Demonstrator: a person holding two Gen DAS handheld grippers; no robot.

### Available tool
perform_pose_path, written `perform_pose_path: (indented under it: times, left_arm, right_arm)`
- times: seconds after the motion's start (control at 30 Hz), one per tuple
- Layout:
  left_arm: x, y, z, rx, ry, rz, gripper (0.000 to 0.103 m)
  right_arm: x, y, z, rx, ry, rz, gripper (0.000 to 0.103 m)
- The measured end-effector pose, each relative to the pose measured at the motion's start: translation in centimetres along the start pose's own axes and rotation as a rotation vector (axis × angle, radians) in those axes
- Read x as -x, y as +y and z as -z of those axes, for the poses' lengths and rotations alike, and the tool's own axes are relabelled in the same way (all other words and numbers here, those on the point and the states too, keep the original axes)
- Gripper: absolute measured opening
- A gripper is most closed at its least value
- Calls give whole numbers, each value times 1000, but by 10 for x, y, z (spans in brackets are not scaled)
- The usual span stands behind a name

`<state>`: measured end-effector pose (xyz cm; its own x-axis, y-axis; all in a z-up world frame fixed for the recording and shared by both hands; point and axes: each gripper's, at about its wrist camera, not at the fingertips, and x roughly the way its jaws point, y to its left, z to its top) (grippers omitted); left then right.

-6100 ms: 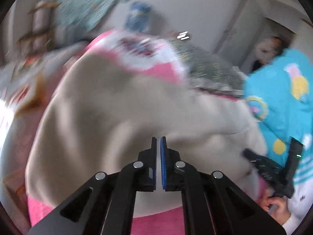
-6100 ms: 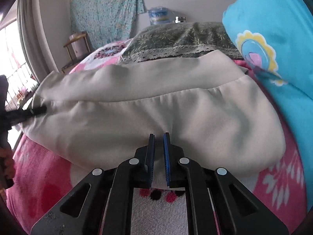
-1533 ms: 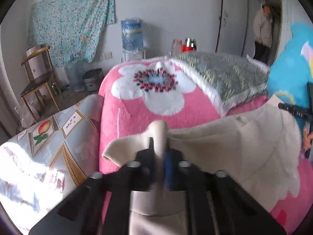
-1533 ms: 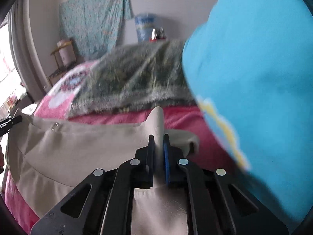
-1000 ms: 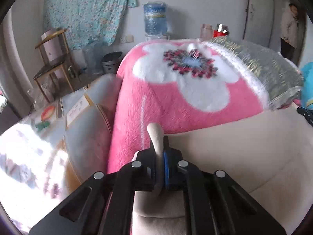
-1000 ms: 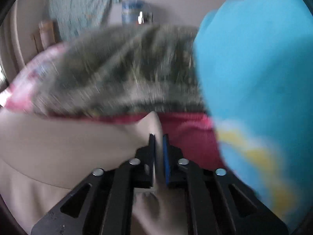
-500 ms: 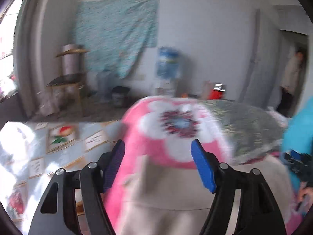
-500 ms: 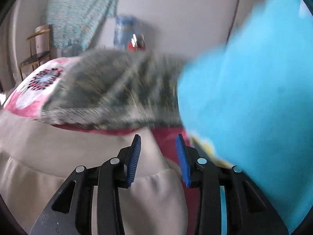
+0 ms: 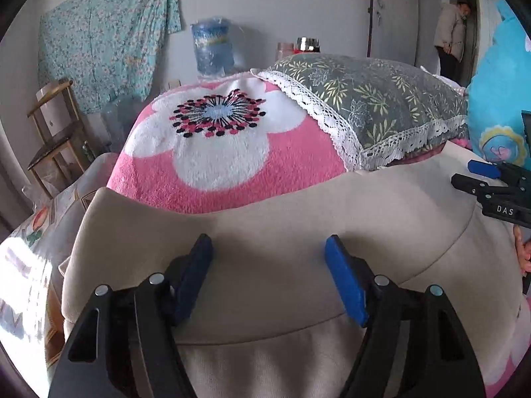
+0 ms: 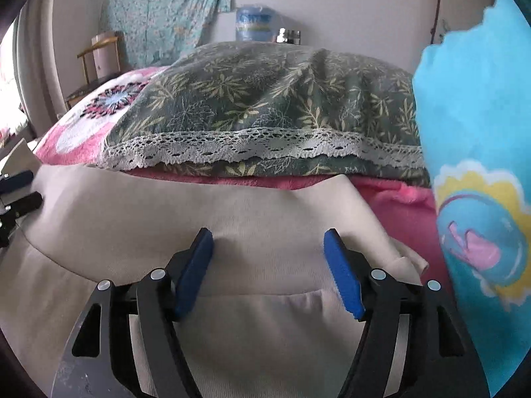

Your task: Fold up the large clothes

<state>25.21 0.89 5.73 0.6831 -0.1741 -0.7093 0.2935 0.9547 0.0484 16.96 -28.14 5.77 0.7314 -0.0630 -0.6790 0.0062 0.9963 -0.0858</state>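
Observation:
A large beige garment (image 9: 282, 205) lies folded over itself on the pink flowered blanket (image 9: 212, 152) of a bed; it also shows in the right wrist view (image 10: 199, 212). My left gripper (image 9: 268, 248) is open and empty above the garment's left part. My right gripper (image 10: 268, 242) is open and empty above its right part, near the folded corner (image 10: 408, 258). The right gripper also shows at the right edge of the left wrist view (image 9: 497, 185), and the left gripper at the left edge of the right wrist view (image 10: 16, 192).
A grey leaf-print pillow with lace trim (image 9: 371, 106) lies just beyond the garment. A blue cartoon cushion (image 10: 474, 165) stands at the right. A wooden chair (image 9: 56, 132), a water bottle (image 9: 212, 46) and a person in a doorway (image 9: 451, 36) are behind the bed.
Both grippers, earlier shut on the garment's edge and carrying it toward the pillow, have let go and opened wide. The garment now lies folded on the bed.

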Motion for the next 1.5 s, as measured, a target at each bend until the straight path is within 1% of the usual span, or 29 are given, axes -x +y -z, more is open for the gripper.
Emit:
perform_pose_path:
  times: [0.07, 0.1, 0.13, 0.23, 0.3, 0.37, 0.4, 0.43, 0.47, 0.5, 0.53, 0.57, 0.6, 0.63, 0.67, 0.7, 0.77, 0.8, 0.87, 0.9, 0.93, 0.97, 1.0, 1.1, 1.13, 1.2, 1.23, 1.4, 1.5]
  left_arm:
    - [20, 3, 0, 37, -29, 6, 69]
    - [42, 7, 2, 87, -71, 39, 68]
    - [59, 10, 9, 128, -89, 74, 68]
    - [99, 6, 36, 185, -98, 126, 68]
    - [116, 3, 54, 206, -92, 133, 68]
    - [132, -8, 77, 218, -82, 130, 68]
    - [141, -15, 92, 227, -81, 118, 68]
    - [143, -20, 100, 233, -73, 120, 68]
    - [143, -25, 110, 246, -41, 127, 68]
    - [140, -29, 119, 269, -3, 139, 70]
    - [133, -32, 132, 308, 42, 159, 78]
    - [123, -32, 143, 340, 79, 161, 83]
    - [111, -33, 157, 362, 100, 156, 84]
    - [113, -39, 163, 325, 55, 131, 85]
    - [113, -46, 163, 294, 36, 113, 89]
    - [110, -57, 159, 244, 49, 81, 97]
    - [103, -73, 148, 165, 96, -6, 98]
    - [99, -76, 142, 151, 105, -31, 98]
    - [92, -74, 134, 177, 119, -39, 98]
    - [85, -70, 129, 209, 137, -36, 99]
    - [81, -67, 126, 228, 143, -36, 99]
    - [80, -66, 125, 234, 138, -38, 99]
    - [79, -67, 125, 231, 126, -46, 99]
    - [83, -72, 131, 212, 90, -64, 99]
    - [84, -73, 130, 213, 90, -62, 99]
    - [86, -73, 132, 217, 88, -60, 99]
    - [87, -74, 133, 214, 85, -64, 99]
    - [87, -73, 132, 210, 91, -69, 99]
    - [87, -77, 131, 199, 95, -86, 99]
  right_arm:
    - [28, 8, -9, 33, -63, 73, 46]
    - [42, 10, -9, 49, -99, 78, 46]
    - [67, 9, -3, 41, -142, 44, 46]
    - [113, 6, 24, -8, -164, -56, 46]
    - [135, 4, 48, -69, -145, -117, 46]
    - [147, 8, 72, -105, -118, -166, 46]
    - [153, 14, 84, -108, -107, -174, 46]
    - [155, 17, 97, -105, -81, -176, 50]
    - [153, 19, 114, -100, -43, -171, 52]
    - [147, 23, 121, -98, -23, -165, 53]
    - [138, 27, 141, -95, 21, -153, 56]
    - [129, 26, 149, -88, 54, -144, 60]
    - [115, 26, 160, -85, 87, -149, 60]
    - [114, 25, 161, -92, 82, -156, 61]
    - [112, 25, 158, -93, 91, -162, 63]
    - [110, 25, 152, -90, 102, -165, 64]
    - [108, 26, 146, -72, 103, -155, 65]
    - [107, 27, 142, -63, 100, -154, 65]
    - [105, 31, 135, -50, 93, -164, 68]
    - [103, 32, 134, -46, 89, -171, 69]
    - [97, 35, 132, -37, 93, -181, 74]
    - [94, 38, 134, -28, 103, -179, 78]
    - [94, 41, 137, -20, 111, -177, 80]
    - [99, 41, 146, -29, 91, -181, 81]
    - [99, 42, 146, -26, 87, -172, 82]
    - [99, 46, 147, -14, 85, -124, 88]
    - [100, 47, 149, -12, 81, -119, 89]
    - [99, 40, 151, -41, 81, -153, 90]
    - [101, 41, 153, -38, 81, -147, 90]
